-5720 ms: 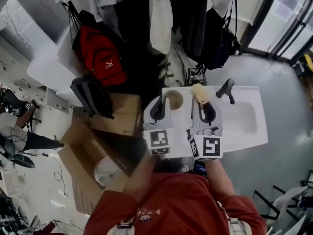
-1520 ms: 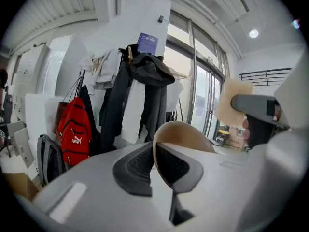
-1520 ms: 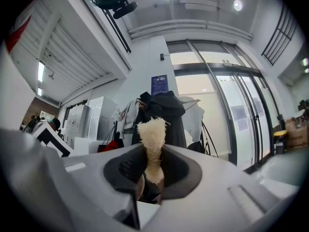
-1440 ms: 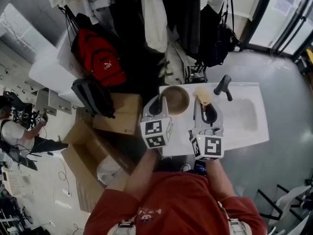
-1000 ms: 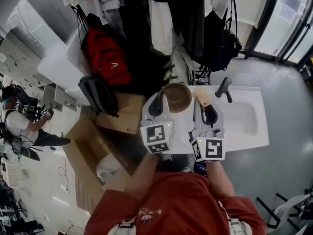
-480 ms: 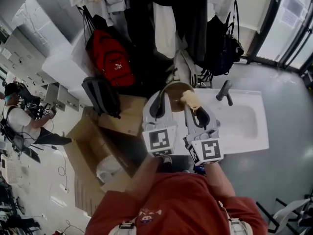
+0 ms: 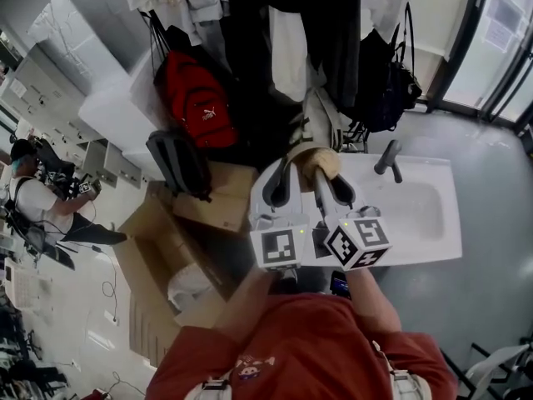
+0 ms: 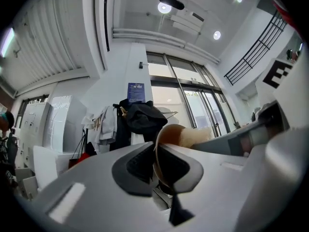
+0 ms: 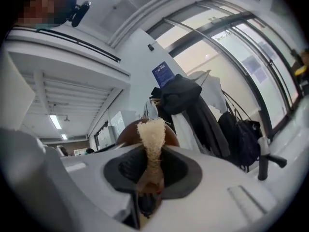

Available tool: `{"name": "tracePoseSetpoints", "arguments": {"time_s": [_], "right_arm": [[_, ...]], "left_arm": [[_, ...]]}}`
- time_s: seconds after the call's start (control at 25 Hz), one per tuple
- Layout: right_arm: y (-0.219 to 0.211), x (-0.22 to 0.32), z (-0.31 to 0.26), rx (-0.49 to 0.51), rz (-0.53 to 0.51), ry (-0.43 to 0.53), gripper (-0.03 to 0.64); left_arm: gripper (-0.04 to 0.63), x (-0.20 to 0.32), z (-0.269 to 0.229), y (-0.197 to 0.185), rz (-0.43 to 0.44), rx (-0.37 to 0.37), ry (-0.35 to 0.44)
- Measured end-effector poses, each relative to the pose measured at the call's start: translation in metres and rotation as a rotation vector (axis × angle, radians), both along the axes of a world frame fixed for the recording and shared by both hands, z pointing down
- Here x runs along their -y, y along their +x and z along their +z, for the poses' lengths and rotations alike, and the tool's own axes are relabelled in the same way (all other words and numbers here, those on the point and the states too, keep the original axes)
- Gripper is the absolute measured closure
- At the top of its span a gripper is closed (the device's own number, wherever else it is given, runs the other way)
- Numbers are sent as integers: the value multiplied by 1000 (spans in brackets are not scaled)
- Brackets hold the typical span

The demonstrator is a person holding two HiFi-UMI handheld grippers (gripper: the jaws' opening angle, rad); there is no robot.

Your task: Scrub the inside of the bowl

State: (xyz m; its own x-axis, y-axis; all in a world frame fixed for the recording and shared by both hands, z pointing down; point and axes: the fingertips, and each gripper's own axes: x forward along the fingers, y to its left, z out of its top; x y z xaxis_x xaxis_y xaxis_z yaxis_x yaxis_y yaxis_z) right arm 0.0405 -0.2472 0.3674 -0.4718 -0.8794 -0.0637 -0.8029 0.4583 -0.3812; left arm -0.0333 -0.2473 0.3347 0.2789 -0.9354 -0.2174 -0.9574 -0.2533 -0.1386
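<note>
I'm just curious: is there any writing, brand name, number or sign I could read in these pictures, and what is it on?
Nothing reads clearly.
White logo on the red backpack: too small to read.
Blue poster on the white wall: blurred.
Emblem on the person's red shirt: too small.
Black-and-white square markers on the two white cubes: patterns, not words.

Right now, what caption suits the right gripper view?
Right gripper clamps a pale fibrous scrubber in front of the brown bowl.

light: head view dim, muted; gripper views lit by ceiling lamps (image 8: 164,7) and windows (image 8: 212,105), glare there; fisheye edges black, bent.
</note>
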Motion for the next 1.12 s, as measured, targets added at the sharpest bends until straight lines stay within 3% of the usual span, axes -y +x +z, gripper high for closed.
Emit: {"name": "tracePoseSetpoints", "arguments": {"time_s": [0.24,0.6,0.72,0.92,1.12], "right_arm": [[-14,4,6,128,-83,-101,541],[-17,11,29,580,-275,-387,541],[-16,14,39,678,-314,-479,541],[-17,16,42,799,-374,-550,541],[-21,14,44,1038,-454,-664,541]], "left_arm": [[565,-3,-6,-4,-10,32,37],[552,-9,-2,12,36,112,75],[549,-8,-1,14,47,124,70],[546,-7,1,17,69,171,74],[546,-9,0,18,87,191,101]]}}
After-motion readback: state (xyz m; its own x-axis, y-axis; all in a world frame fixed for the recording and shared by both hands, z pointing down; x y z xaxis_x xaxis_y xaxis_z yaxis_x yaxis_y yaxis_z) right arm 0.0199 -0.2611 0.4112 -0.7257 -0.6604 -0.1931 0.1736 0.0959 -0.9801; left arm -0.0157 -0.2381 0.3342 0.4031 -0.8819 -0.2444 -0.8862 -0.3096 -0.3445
